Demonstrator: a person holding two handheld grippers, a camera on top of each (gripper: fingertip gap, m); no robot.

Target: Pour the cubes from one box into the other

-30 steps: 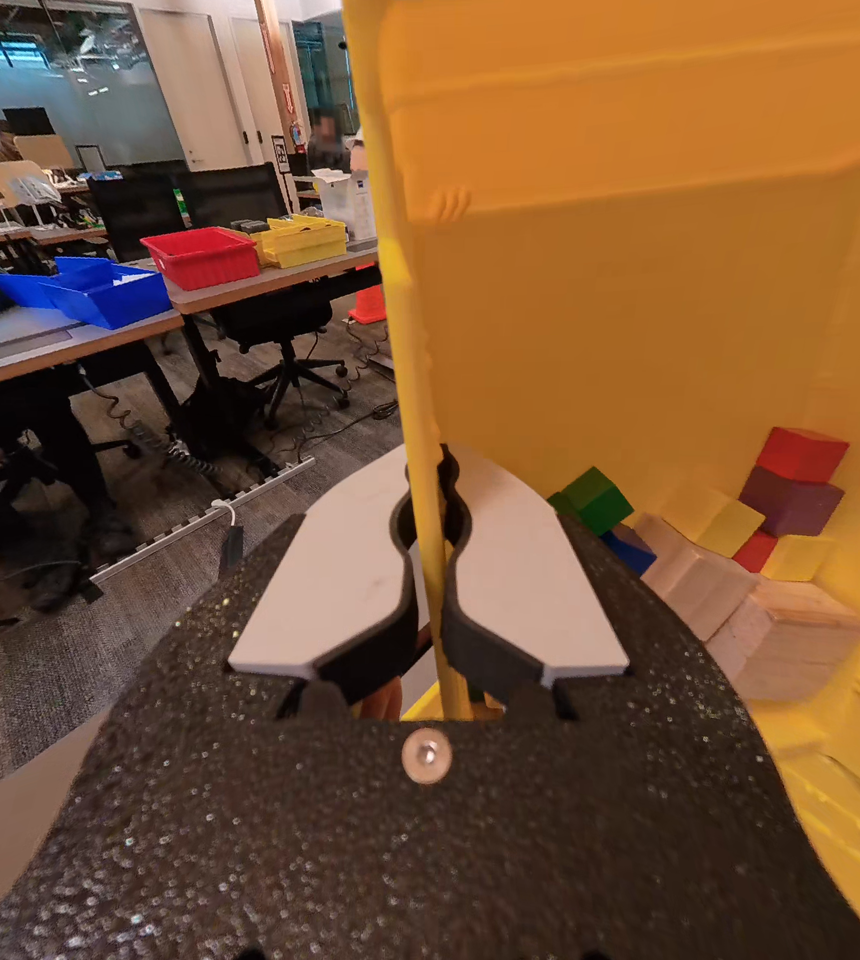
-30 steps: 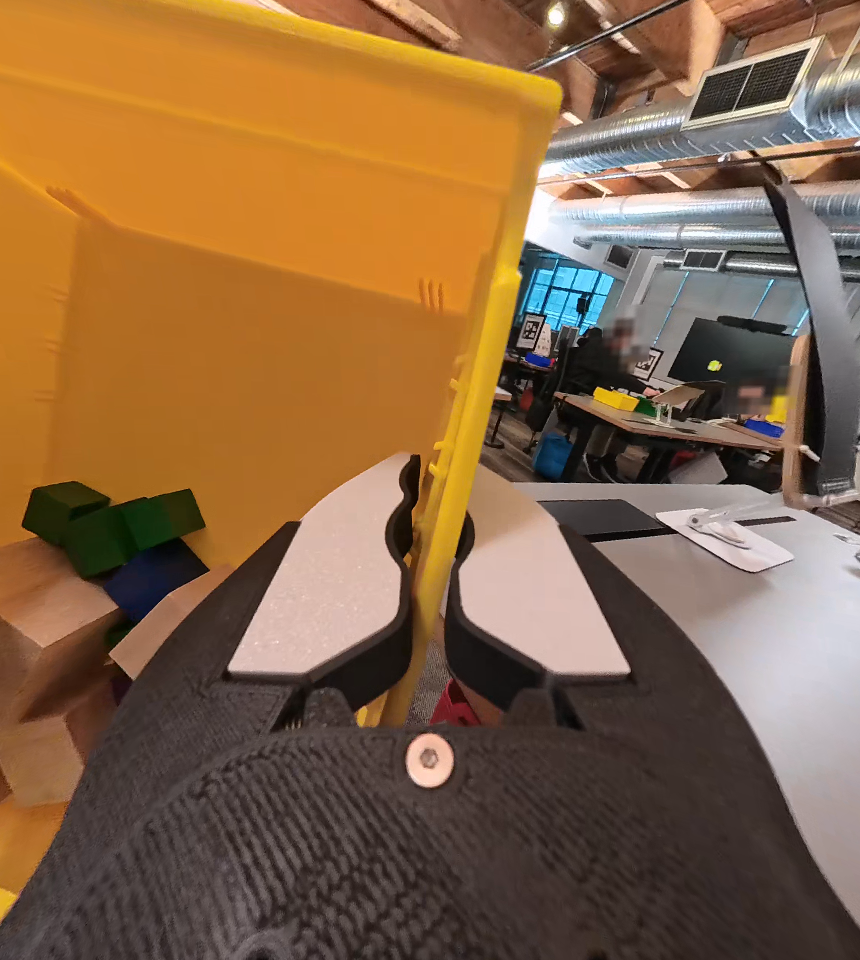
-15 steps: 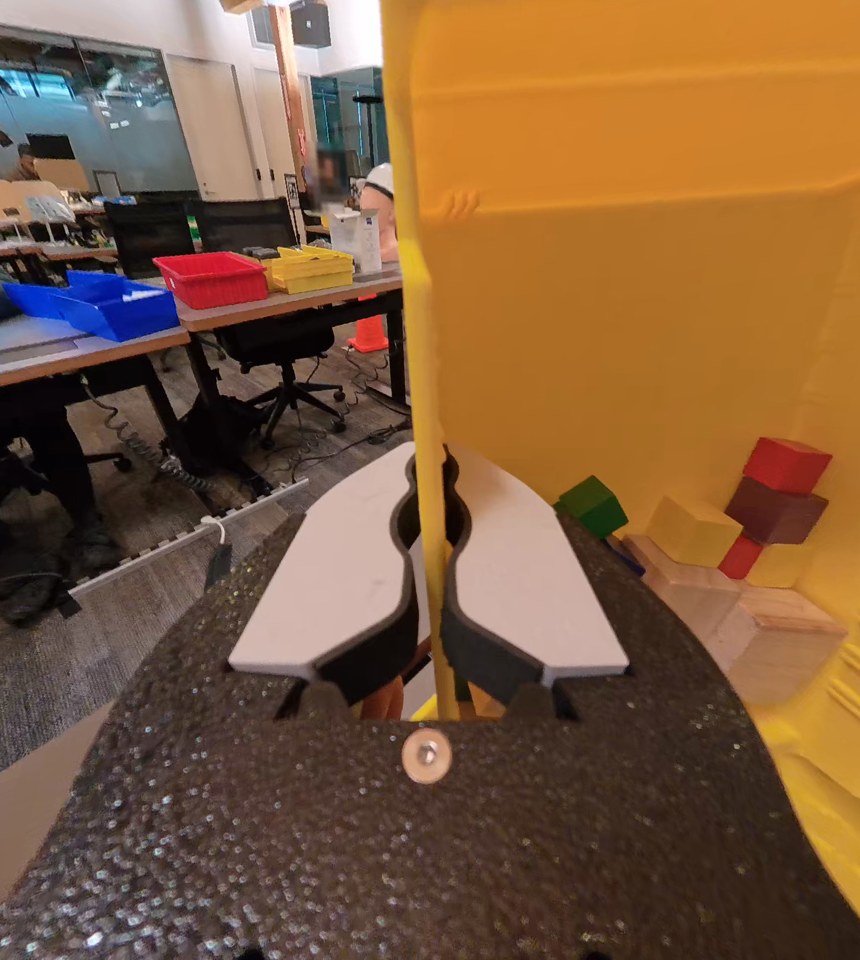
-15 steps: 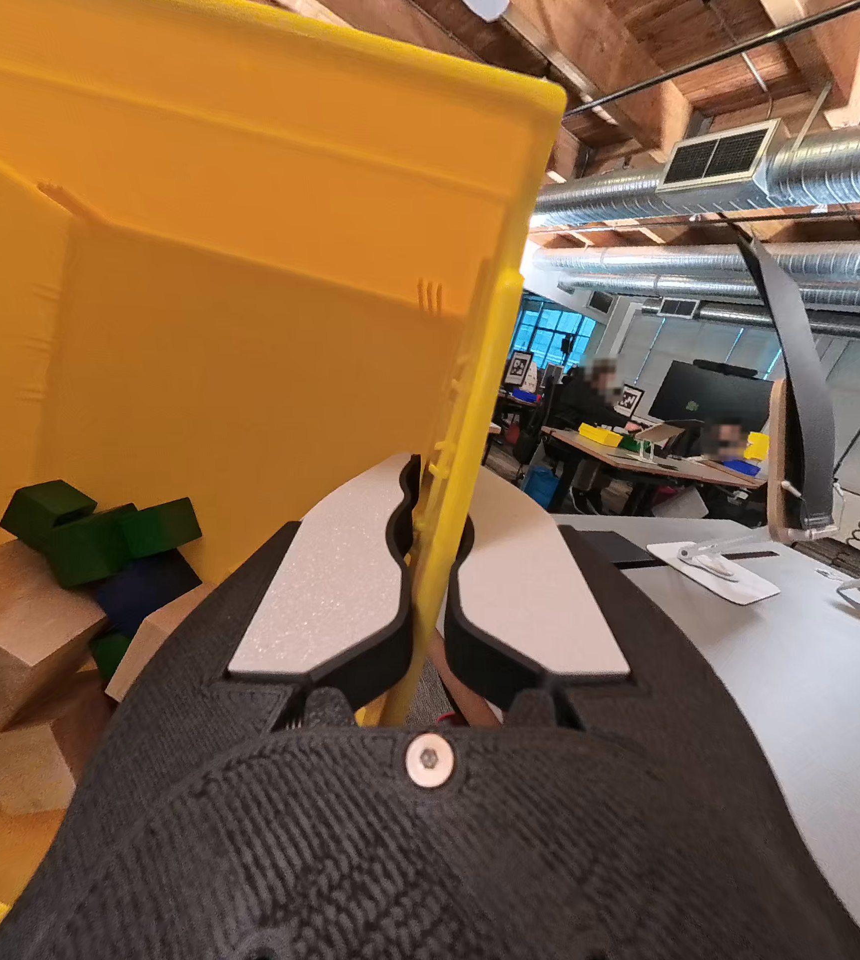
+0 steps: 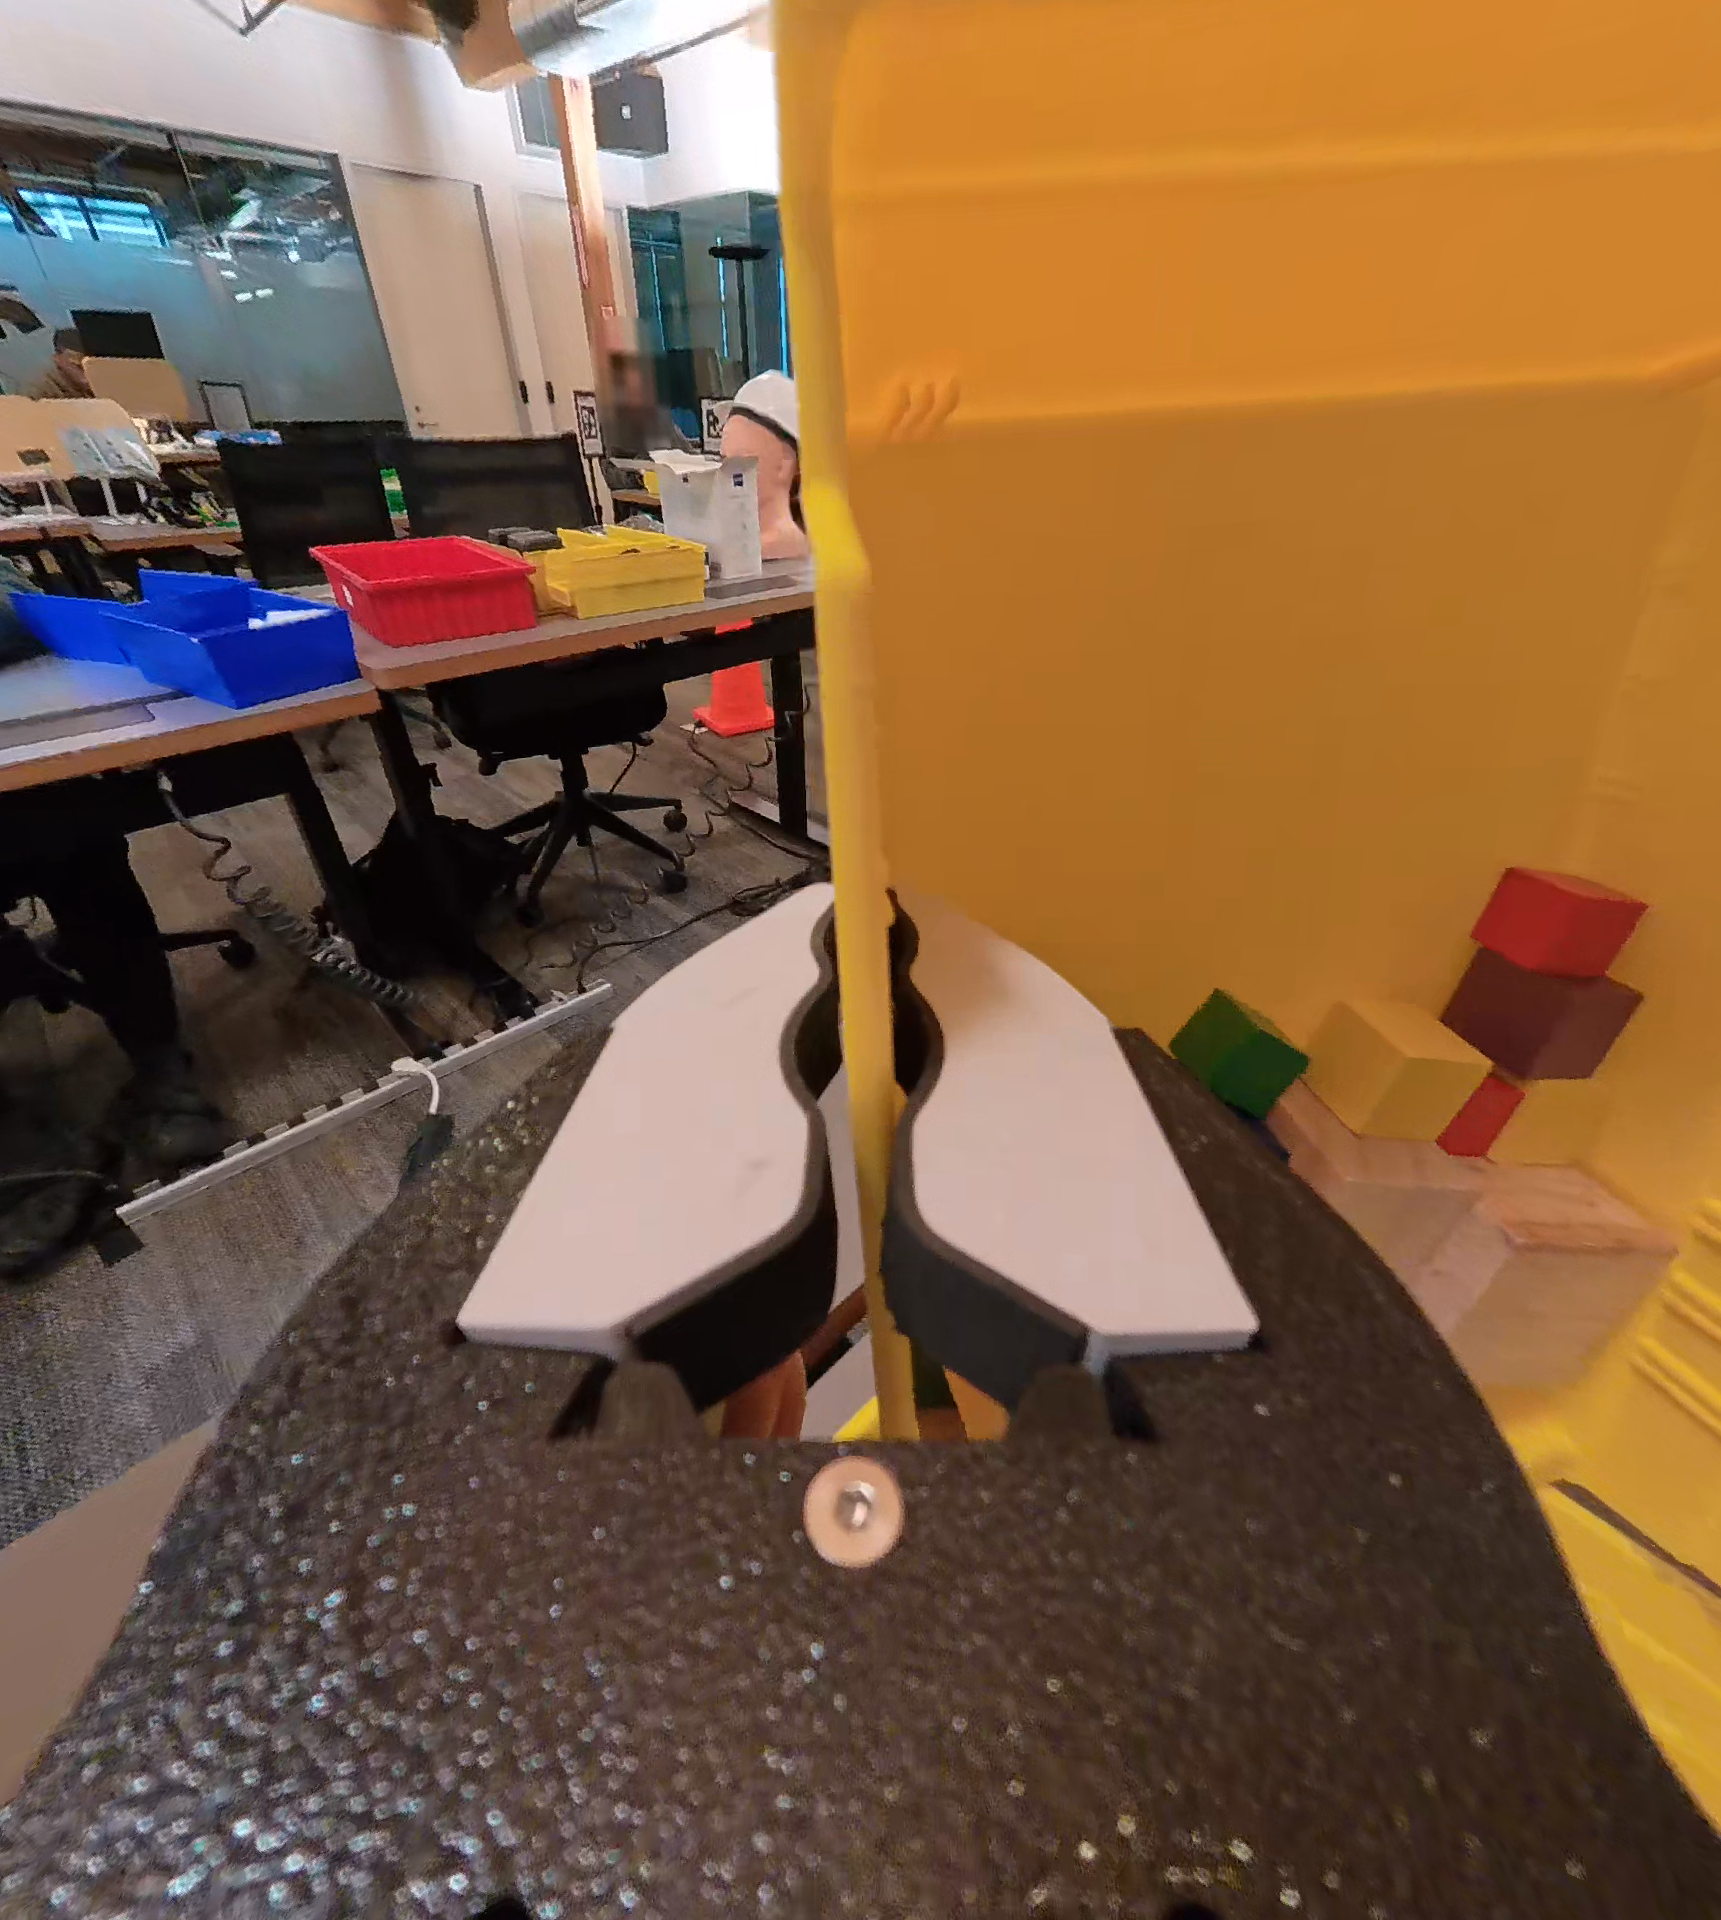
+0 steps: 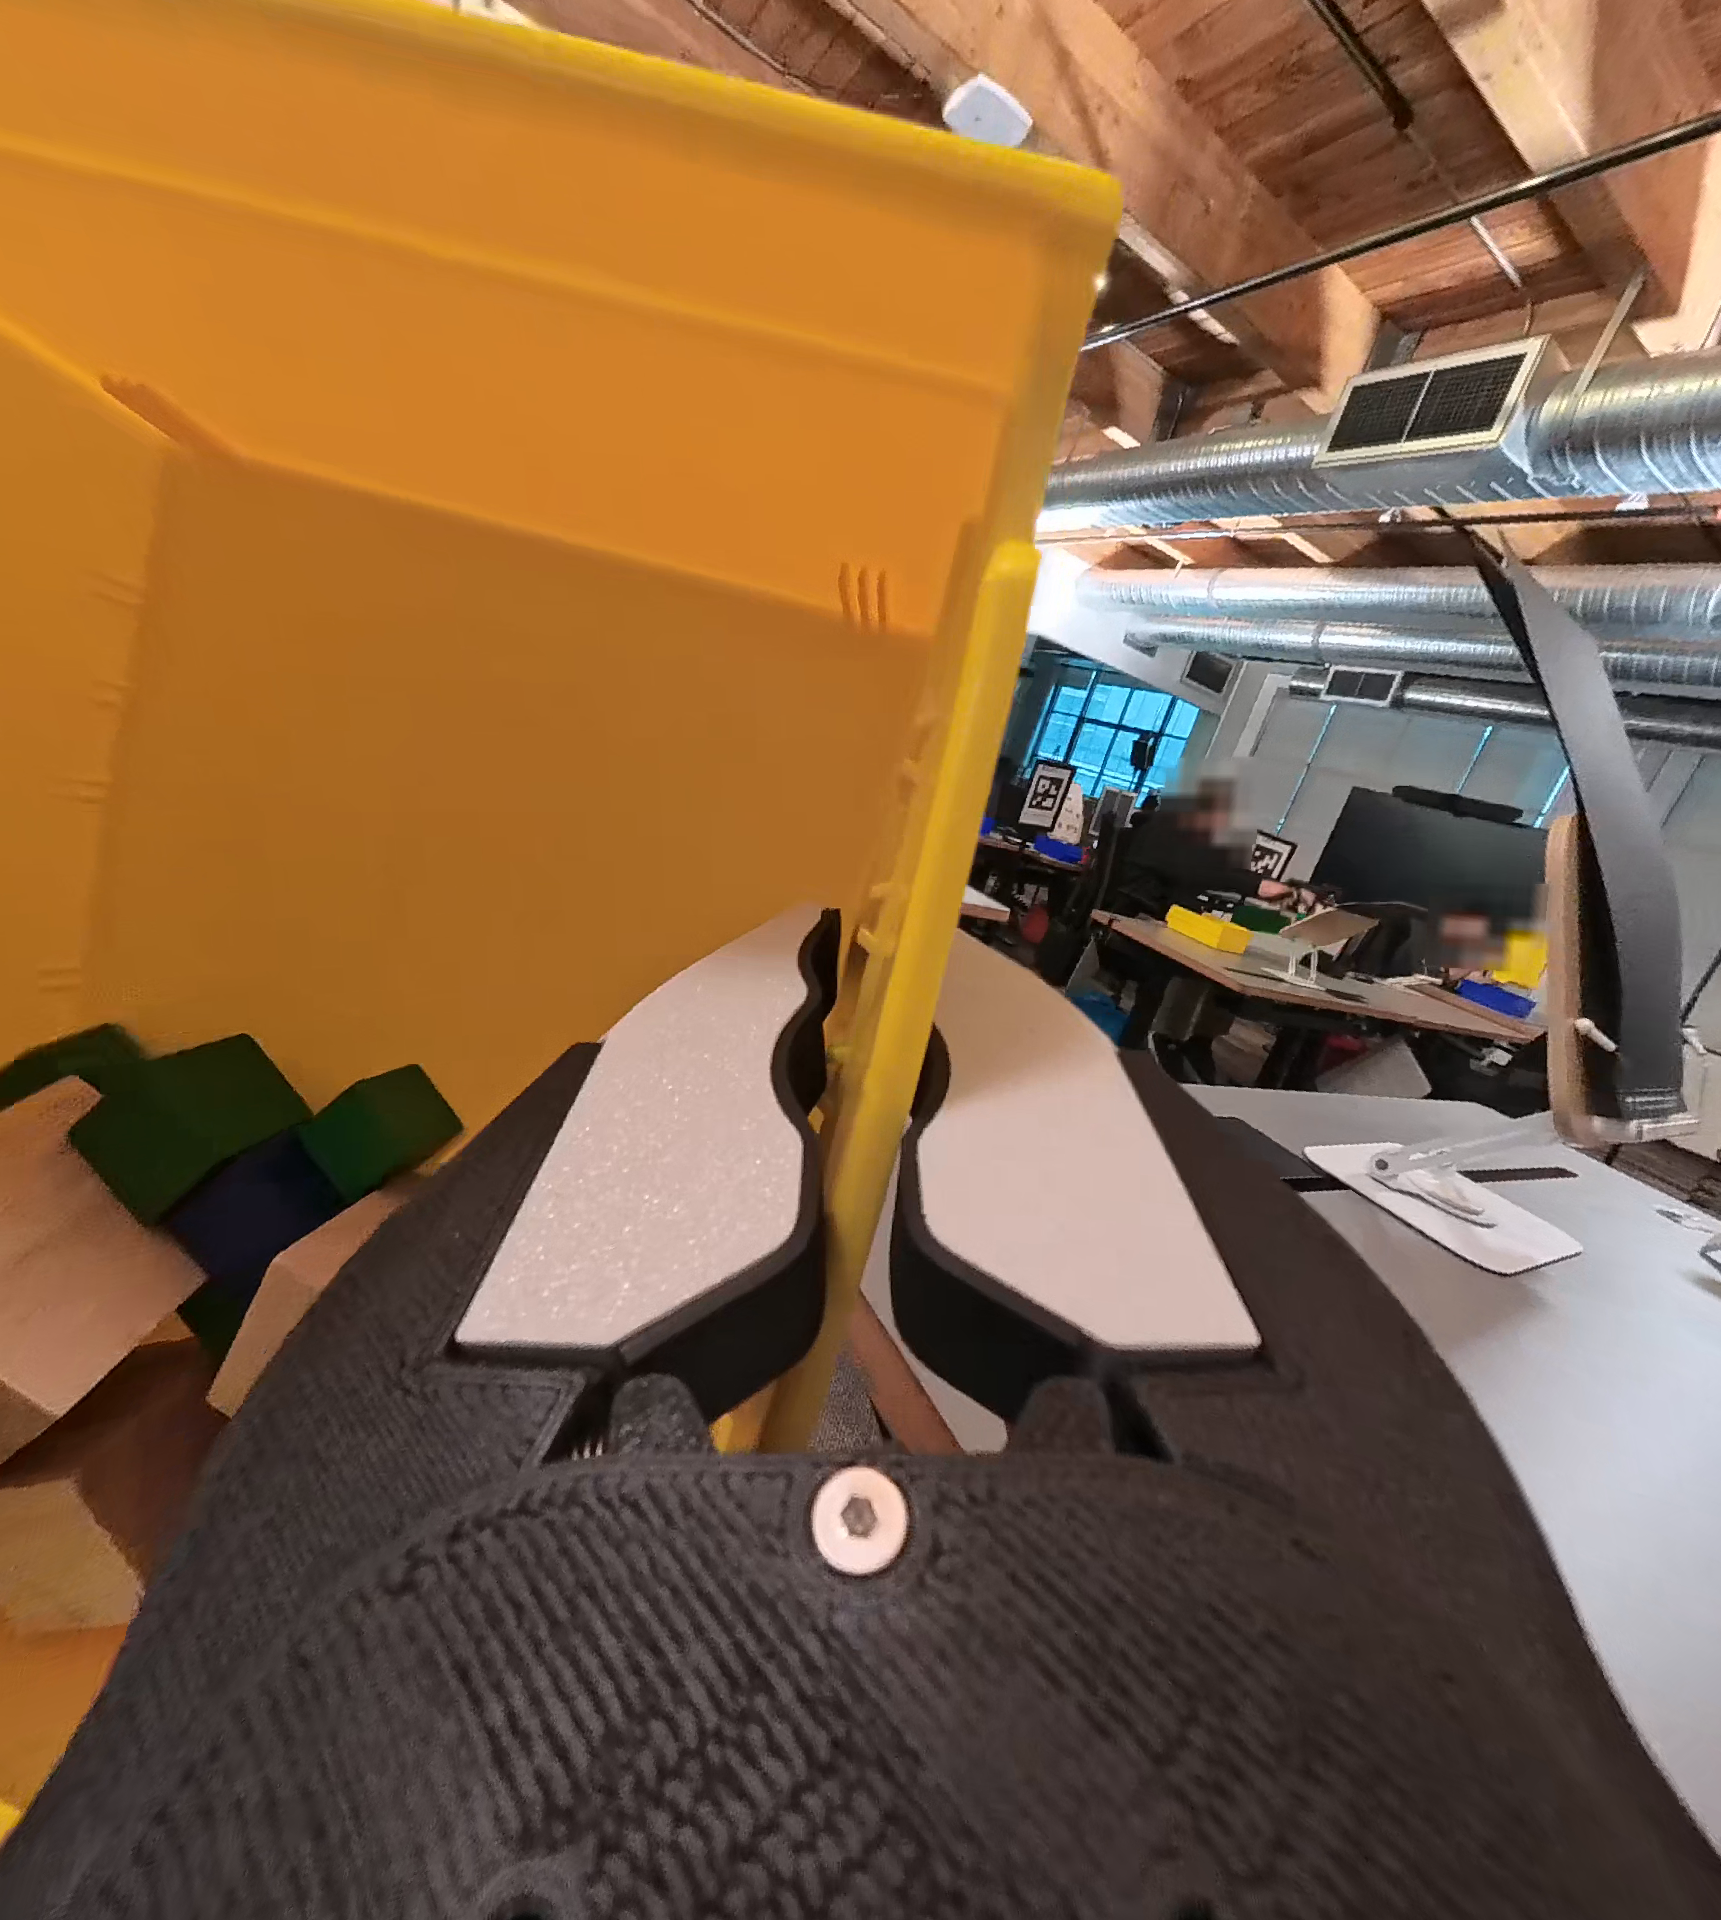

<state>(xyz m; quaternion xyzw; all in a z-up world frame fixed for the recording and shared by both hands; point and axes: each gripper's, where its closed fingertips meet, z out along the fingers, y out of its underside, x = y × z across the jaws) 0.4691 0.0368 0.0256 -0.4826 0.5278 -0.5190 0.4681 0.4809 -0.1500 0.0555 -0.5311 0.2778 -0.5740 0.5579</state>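
Observation:
I hold a yellow plastic box (image 5: 1251, 623) tilted steeply up, one gripper on each side wall. My left gripper (image 5: 861, 935) is shut on its left wall. My right gripper (image 6: 882, 935) is shut on its right wall (image 6: 949, 831). Several cubes lie piled in the low corner of the box: a red cube (image 5: 1557, 920), a dark maroon cube (image 5: 1536, 1013), a yellow cube (image 5: 1396, 1065), a green cube (image 5: 1235, 1049) and pale wooden blocks (image 5: 1521, 1268). The right wrist view shows green cubes (image 6: 181, 1122), a dark blue cube (image 6: 248, 1210) and wooden blocks (image 6: 14, 1278). The other box is out of view.
A grey table top (image 6: 1614, 1403) lies under my right gripper, with a white flat stand (image 6: 1438, 1210) on it. Desks with red (image 5: 425, 587), yellow (image 5: 627, 571) and blue bins (image 5: 232, 649), office chairs (image 5: 565, 717) and people sit farther off.
The box has tilted further up in both grippers. The cubes have slid and shifted within the low corner; the green cubes are blurred with motion now.

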